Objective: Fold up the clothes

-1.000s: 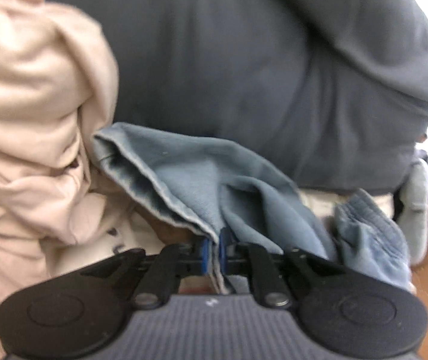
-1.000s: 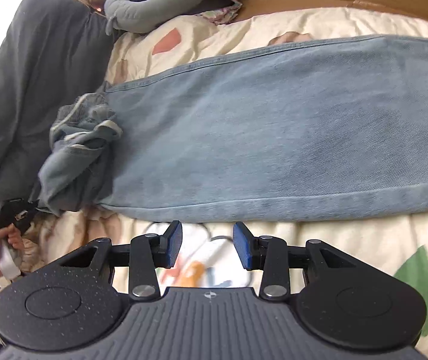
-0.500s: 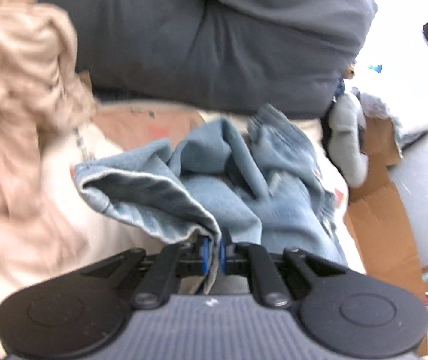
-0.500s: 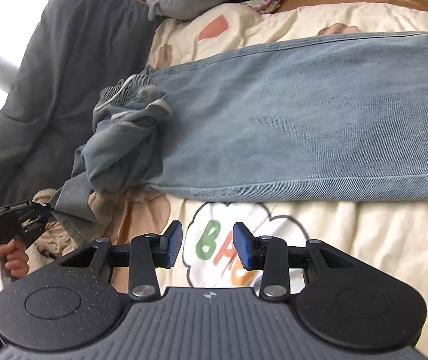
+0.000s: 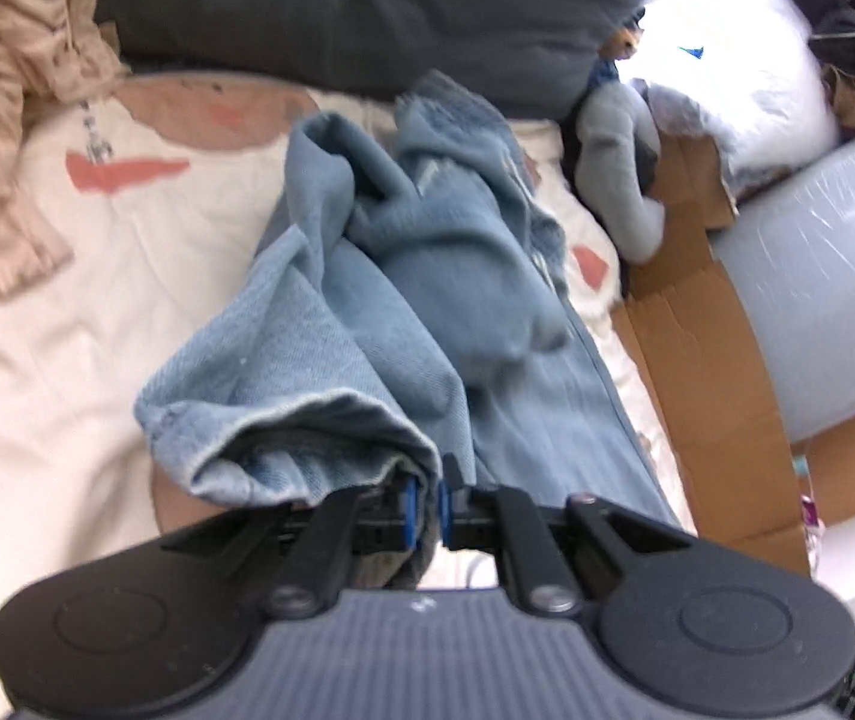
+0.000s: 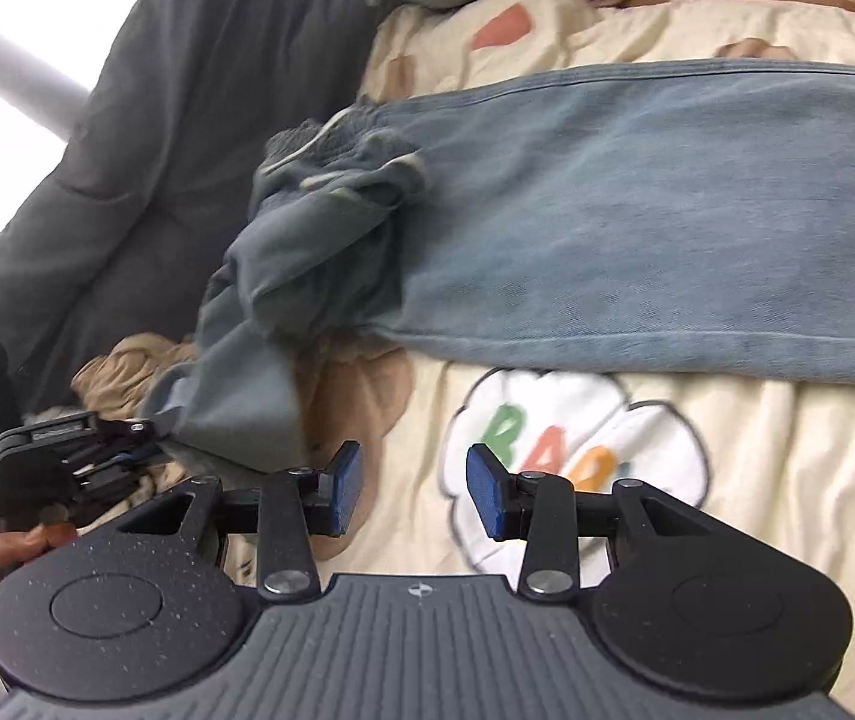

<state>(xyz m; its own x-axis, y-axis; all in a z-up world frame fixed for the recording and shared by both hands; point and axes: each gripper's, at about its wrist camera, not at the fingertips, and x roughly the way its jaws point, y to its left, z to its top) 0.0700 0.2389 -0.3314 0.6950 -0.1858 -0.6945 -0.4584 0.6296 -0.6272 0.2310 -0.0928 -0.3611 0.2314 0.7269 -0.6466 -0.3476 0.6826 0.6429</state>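
Left gripper point(image 5: 425, 501) is clamping the hem of the jeans point(image 5: 427, 300), whose bunched leg is running away from it toward the dark pillow point(image 5: 367, 6). Right gripper point(image 6: 414, 489) is hovering with jaws apart over bare bedsheet point(image 6: 757, 450); the jeans' flat leg is lying crosswise just beyond.

Bare sheet point(image 6: 757, 450) is lying open ahead of the right claw point(image 6: 414, 495). Jeans point(image 6: 637, 210) are stretching across beyond it. Bunched denim, a beige garment point(image 6: 127, 369) and the left claw point(image 6: 145, 447) are crowding its left; a dark duvet point(image 6: 187, 120) is blocking farther back.
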